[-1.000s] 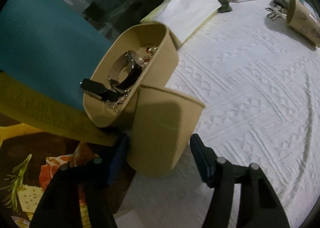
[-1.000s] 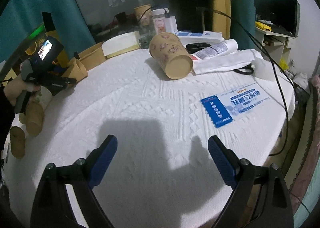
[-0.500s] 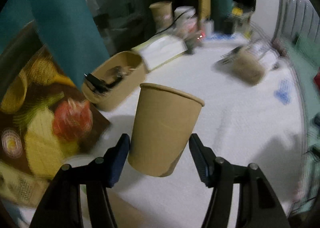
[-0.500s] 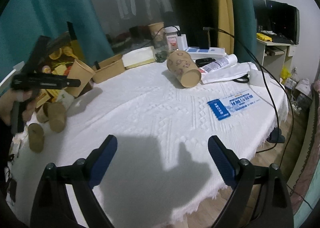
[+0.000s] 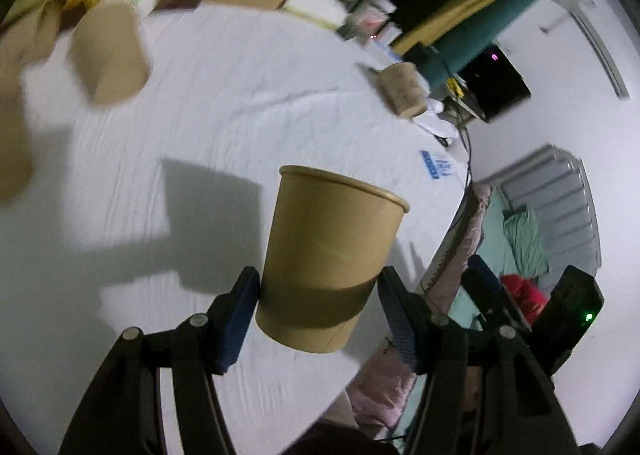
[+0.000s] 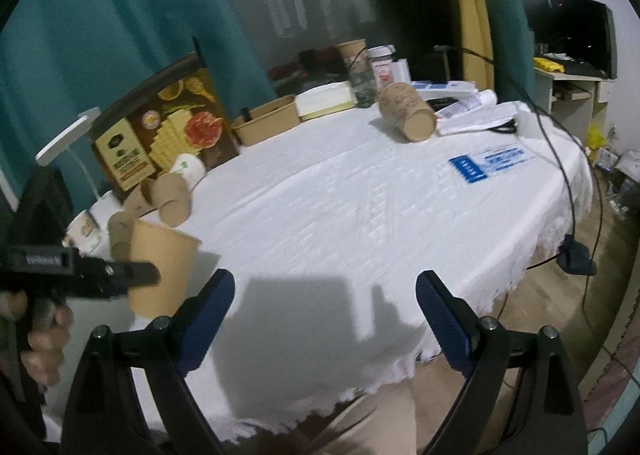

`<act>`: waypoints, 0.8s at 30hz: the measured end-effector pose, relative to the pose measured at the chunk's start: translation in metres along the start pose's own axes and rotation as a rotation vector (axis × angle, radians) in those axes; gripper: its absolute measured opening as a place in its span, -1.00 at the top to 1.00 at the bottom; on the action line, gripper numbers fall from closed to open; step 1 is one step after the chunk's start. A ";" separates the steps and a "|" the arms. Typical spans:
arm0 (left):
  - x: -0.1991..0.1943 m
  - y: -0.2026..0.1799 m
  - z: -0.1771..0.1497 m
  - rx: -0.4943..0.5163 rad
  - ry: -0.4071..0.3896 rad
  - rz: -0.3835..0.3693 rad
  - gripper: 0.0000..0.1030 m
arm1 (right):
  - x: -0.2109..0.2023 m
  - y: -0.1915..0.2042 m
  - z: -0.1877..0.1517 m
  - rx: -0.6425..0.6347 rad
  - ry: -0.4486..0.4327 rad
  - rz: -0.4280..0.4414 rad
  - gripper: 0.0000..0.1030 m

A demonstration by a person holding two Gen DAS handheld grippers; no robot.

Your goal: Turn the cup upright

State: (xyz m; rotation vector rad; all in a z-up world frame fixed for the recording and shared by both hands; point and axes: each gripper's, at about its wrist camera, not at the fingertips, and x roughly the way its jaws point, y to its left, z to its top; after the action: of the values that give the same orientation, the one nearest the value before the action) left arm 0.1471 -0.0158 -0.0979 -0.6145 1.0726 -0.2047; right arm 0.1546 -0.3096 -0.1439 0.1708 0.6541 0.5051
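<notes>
My left gripper (image 5: 318, 307) is shut on a plain brown paper cup (image 5: 328, 251), gripped near its base with the rim up, held above the white tablecloth (image 5: 224, 127). In the right wrist view the same cup (image 6: 160, 271) hangs at the left over the table's near edge, held by the left gripper (image 6: 132, 275). My right gripper (image 6: 324, 311) is open and empty above the front of the table. A printed paper cup (image 6: 408, 115) lies on its side at the far right; it also shows in the left wrist view (image 5: 402, 95).
Several brown cups (image 6: 168, 199) lie toppled at the table's left. A snack box (image 6: 160, 135), a cardboard tray (image 6: 268, 125), a tissue pack (image 6: 326, 99), jars, a blue card (image 6: 488, 163) and cables ring the far side. The table edge (image 6: 400, 371) is close.
My left gripper has carried the brown cup away from the cardboard tray and swung towards the near part of the table. My right gripper has pulled back towards the table's near edge, still open.
</notes>
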 end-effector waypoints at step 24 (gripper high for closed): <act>-0.039 0.037 -0.066 -0.124 -0.183 0.045 -0.49 | 0.057 0.057 0.011 -0.159 0.217 0.293 -0.76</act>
State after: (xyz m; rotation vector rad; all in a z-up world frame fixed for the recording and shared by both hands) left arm 0.0669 0.0069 -0.1109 -0.7057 0.9253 -0.0419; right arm 0.1777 -0.2322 -0.1484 0.0616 0.8022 0.8629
